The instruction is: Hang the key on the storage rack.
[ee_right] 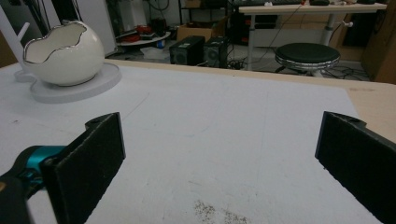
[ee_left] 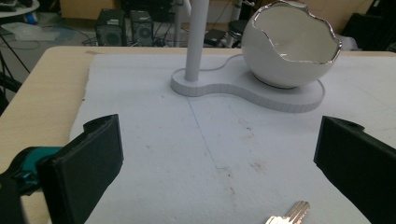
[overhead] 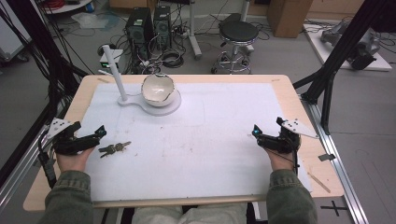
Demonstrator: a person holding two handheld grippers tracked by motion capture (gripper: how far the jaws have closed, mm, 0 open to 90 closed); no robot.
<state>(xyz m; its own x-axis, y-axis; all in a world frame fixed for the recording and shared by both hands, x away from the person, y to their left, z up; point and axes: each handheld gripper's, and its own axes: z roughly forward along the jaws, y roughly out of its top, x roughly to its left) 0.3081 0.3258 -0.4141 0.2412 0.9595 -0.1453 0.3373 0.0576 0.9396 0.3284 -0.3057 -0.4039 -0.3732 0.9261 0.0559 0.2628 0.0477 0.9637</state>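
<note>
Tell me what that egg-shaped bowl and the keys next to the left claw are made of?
The bowl looks like glazed ceramic: glossy white with a shiny silvery, jagged rim, though coated plastic can't be ruled out. The keys look like metal, dull grey with a brassy tint; the one tip in the left gripper view gleams like plated steel or brass.

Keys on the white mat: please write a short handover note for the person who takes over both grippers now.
Left gripper: open, holding nothing, resting at the mat's left edge just left of the small bunch of metal keys.
Right gripper: open, holding nothing, resting at the mat's right side, far from the keys.
Things: the keys lie flat on the white foam mat. The white eggshell-shaped bowl with silver rim sits on a white stand with upright post at the far left of the mat.
Done: nothing visible yet; keys untouched.
Left: probably pick up the keys with the left gripper; the bowl or post looks a likely goal.
</note>
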